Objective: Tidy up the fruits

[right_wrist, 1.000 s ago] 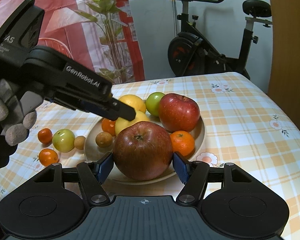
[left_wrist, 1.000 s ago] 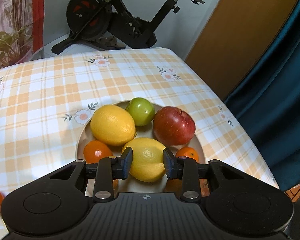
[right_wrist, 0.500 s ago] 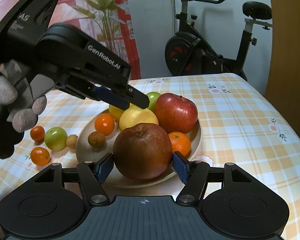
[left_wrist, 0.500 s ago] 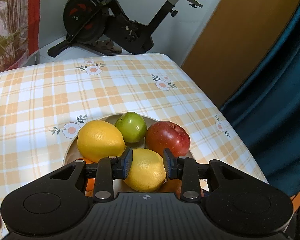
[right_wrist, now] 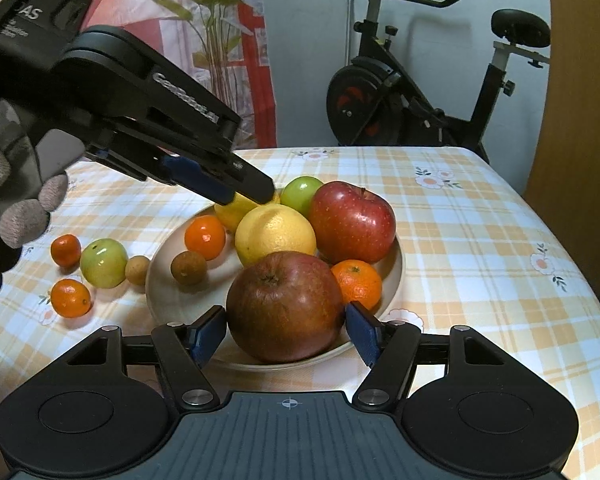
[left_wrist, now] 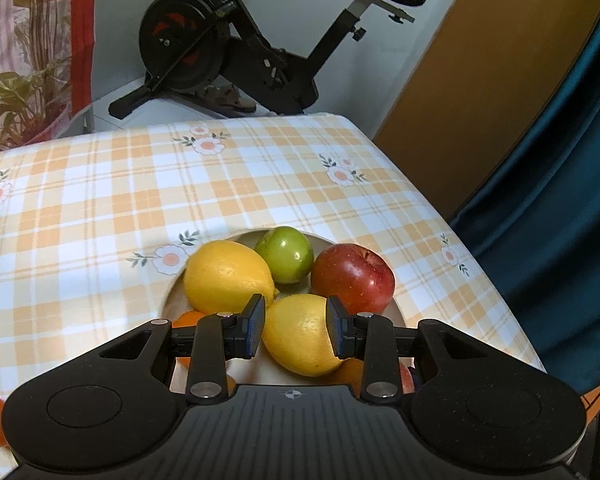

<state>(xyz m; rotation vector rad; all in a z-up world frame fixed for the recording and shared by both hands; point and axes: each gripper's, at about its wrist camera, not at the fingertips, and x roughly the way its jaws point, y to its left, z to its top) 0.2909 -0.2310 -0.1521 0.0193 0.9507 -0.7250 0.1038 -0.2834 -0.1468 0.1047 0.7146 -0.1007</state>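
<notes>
A russet apple in the plate at 6 o'clock is framed, apparently untouched, by the parted right gripper. The left gripper, empty and narrowly parted, is held above the lemons.

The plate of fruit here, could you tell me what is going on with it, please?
A person holds a gripper in each hand over a plate of fruit. The right gripper has its jaws either side of a dark apple at the plate's near edge; whether they press it is unclear. The left gripper hovers above a lemon, holding nothing. Four small fruits lie beside the plate.
</notes>
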